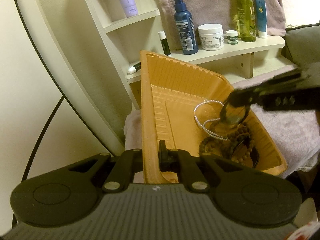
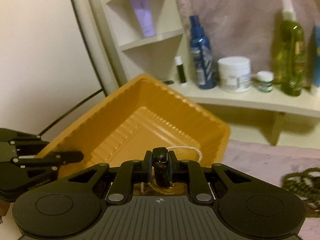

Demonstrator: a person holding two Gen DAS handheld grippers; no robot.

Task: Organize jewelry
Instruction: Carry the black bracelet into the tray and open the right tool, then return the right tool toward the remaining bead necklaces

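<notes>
Left gripper [image 1: 153, 152] is closed on the rim of the orange tray [image 1: 148, 108], at its near left edge, and the tray stands tilted on the pink towel [image 1: 290, 128]. Right gripper [image 2: 160, 160] is closed on a black ring-shaped bangle [image 2: 161, 166], which stands upright between its blue pads [image 2: 149, 167], over the right side of the tray. Inside the tray, in its lower right corner, lie a white pearl strand [image 1: 208, 120] and brown beaded bracelets [image 1: 226, 146], touching each other. One more dark green beaded piece [image 2: 300, 184] lies on the towel, outside the tray to the right. Behind the tray, a white shelf [image 1: 230, 50] carries bottles and cream jars
</notes>
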